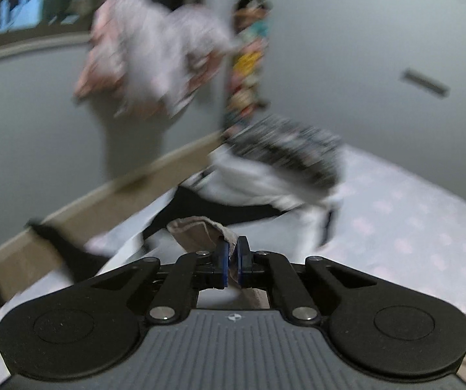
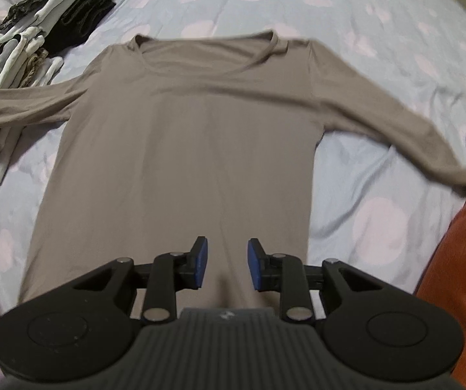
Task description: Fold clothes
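Lying flat on dotted bedsheet (image 2: 346, 16): taupe shirt (image 2: 184, 136); right hand-held gripper (image 2: 224, 268) spread, left hand-held gripper (image 1: 232, 261) pinching its sleeve.

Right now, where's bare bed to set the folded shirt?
Free: bedsheet beyond the taupe shirt collar, and between its body and the far-side sleeve. Crowded: clothes pile at the other sleeve. Left gripper pinches a cuff; right gripper is open.

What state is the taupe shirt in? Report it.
Spread, not folded: the taupe shirt lies flat on the bed, both sleeves stretched outward.
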A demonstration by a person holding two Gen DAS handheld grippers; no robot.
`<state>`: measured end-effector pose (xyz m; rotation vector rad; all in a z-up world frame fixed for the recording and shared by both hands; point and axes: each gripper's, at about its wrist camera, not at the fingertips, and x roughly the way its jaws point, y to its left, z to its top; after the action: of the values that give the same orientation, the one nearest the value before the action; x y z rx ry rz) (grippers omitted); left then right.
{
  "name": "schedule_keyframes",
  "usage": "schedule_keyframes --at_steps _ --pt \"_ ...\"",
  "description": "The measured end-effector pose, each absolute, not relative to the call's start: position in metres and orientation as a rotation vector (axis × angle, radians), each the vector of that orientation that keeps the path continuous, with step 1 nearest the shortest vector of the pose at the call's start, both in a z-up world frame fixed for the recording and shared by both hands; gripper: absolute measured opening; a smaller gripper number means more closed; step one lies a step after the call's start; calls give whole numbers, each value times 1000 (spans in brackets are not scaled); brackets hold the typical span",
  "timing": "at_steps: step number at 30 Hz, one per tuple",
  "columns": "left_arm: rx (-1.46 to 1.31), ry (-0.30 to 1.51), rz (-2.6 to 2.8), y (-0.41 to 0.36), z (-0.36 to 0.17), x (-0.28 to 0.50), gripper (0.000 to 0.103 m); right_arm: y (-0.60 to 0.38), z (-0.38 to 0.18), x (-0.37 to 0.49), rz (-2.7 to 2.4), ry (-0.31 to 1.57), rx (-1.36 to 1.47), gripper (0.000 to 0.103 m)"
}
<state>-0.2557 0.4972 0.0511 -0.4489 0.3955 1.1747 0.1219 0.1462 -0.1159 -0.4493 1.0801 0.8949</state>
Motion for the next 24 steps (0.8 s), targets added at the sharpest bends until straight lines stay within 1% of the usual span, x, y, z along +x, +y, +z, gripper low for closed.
schedule_keyframes --at_steps 5,6,8,10,16,24 --pt "-356 306 1001 468 89 -190 5 153 -106 133 885 973 -391 31" --pt "-339 302 969 463 93 -174 5 155 -104 133 900 944 -380 31" --pt "-307 300 897 453 99 -141 5 159 -100 135 937 888 -360 35" --pt "-291 307 822 444 100 -107 5 164 -99 137 959 854 -351 36" --pt "-296 356 621 416 76 -15 5 169 -112 171 912 830 -314 36" --pt "-365 499 400 395 9 82 5 175 -130 217 846 800 -264 36"
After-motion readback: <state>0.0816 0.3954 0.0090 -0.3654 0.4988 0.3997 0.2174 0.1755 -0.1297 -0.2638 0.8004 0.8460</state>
